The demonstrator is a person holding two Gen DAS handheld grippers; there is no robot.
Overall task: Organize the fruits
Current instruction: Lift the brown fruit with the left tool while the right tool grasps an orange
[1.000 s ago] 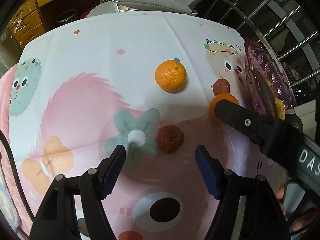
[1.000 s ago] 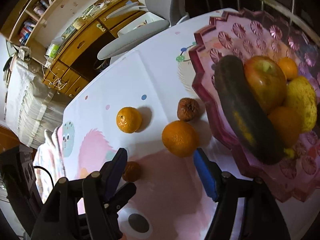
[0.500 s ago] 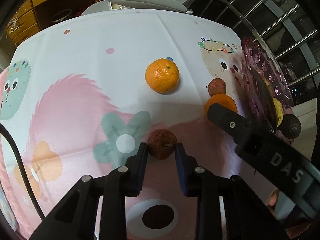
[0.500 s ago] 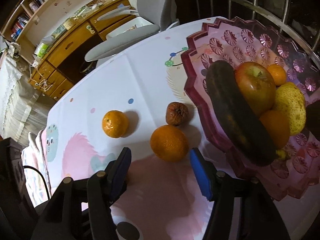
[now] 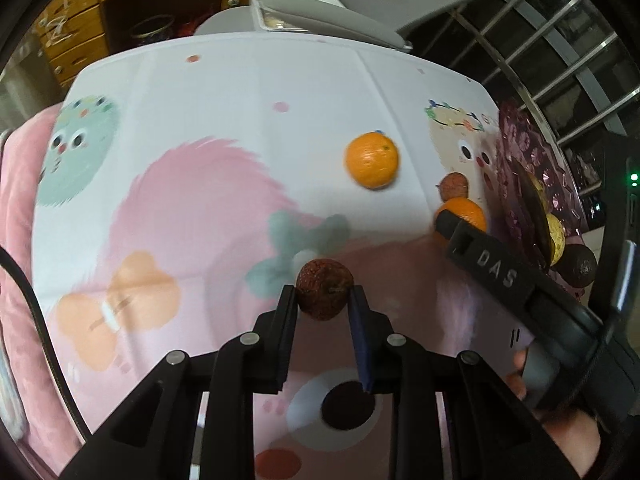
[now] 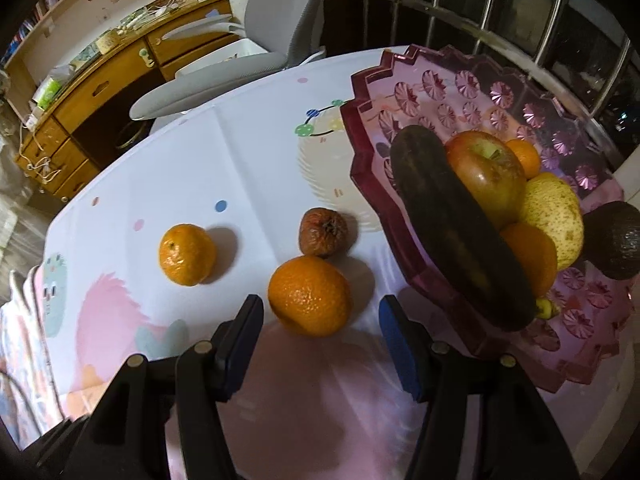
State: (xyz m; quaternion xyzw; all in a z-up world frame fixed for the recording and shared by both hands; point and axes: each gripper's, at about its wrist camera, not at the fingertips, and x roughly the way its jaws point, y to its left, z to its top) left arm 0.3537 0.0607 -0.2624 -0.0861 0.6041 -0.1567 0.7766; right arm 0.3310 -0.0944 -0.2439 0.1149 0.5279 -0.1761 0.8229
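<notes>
My left gripper [image 5: 323, 300] is shut on a small dark red wrinkled fruit [image 5: 325, 294] and holds it above the cartoon tablecloth. My right gripper [image 6: 320, 316] is open, its fingers on either side of an orange [image 6: 310, 295] on the cloth, not touching it. A second brown wrinkled fruit [image 6: 323, 232] lies just behind that orange, and another orange [image 6: 186, 254] lies to the left. The pink glass fruit bowl [image 6: 404, 76] at the right holds a dark banana [image 6: 460, 228], an apple, a pear, oranges and an avocado. The right gripper's finger [image 5: 488, 264] shows in the left wrist view.
A grey office chair [image 6: 224, 76] stands at the table's far edge, with wooden drawers [image 6: 72, 108] behind it. Metal window bars [image 6: 480, 4] run behind the bowl. The table drops off close to the bowl's right side.
My left gripper closed on the dark red fruit and lifted it off the cloth. My right gripper moved forward until its open fingers flank the near orange.
</notes>
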